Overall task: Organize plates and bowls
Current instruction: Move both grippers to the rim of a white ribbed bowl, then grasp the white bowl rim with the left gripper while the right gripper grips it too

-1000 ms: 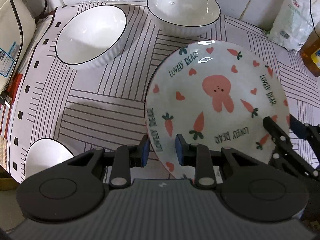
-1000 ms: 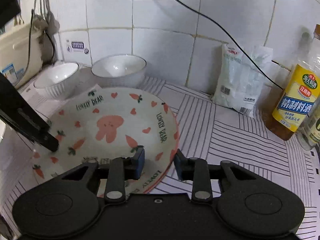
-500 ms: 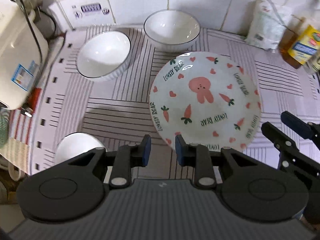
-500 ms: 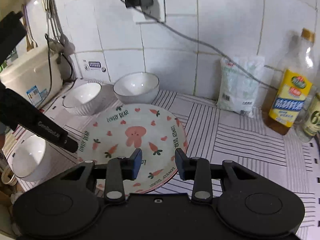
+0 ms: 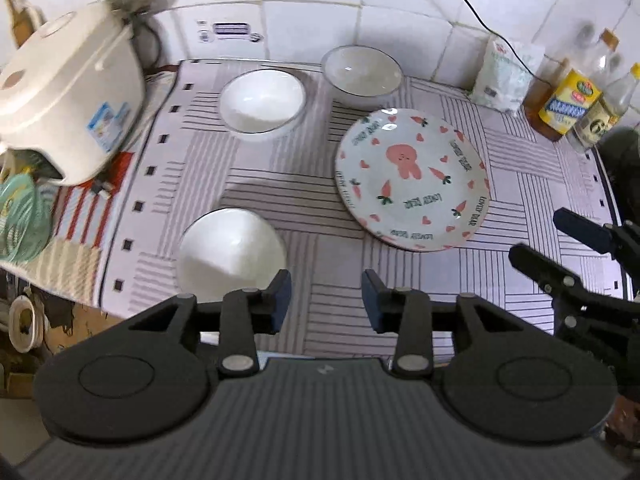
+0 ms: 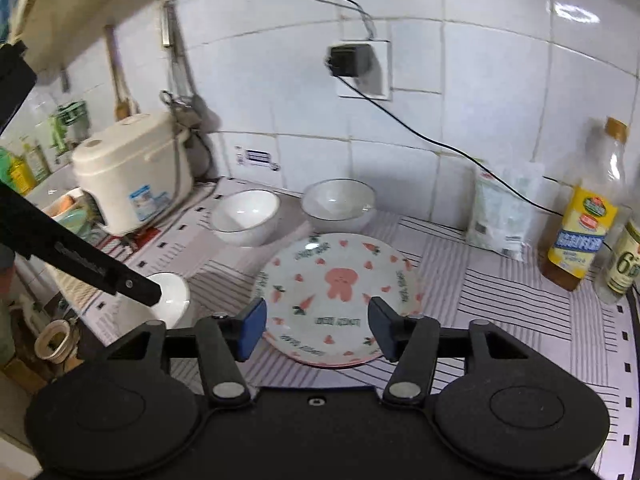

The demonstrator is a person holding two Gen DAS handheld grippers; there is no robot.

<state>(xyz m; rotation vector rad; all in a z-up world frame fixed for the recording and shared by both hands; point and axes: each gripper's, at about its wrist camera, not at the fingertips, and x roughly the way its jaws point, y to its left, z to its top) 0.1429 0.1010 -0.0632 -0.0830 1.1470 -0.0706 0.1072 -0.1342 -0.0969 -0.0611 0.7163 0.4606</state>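
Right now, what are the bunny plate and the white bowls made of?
The bunny plate looks like glazed ceramic: glossy, with light glints on its rim. The white bowls seem ceramic too, smooth and shiny, though melamine can't be excluded.

Plate and bowls around the rabbit plate (image 5: pixel 412 178)

Two white bowls (image 5: pixel 262 100) sat behind-left of it, a third bowl (image 5: pixel 230 250) front-left; the left gripper (image 5: pixel 324 294) hung agape, empty.

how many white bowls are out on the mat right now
3. One bowl at the back left near the rice cooker, one at the back by the wall, one at the front left. None is visibly stacked; others could sit outside the views.
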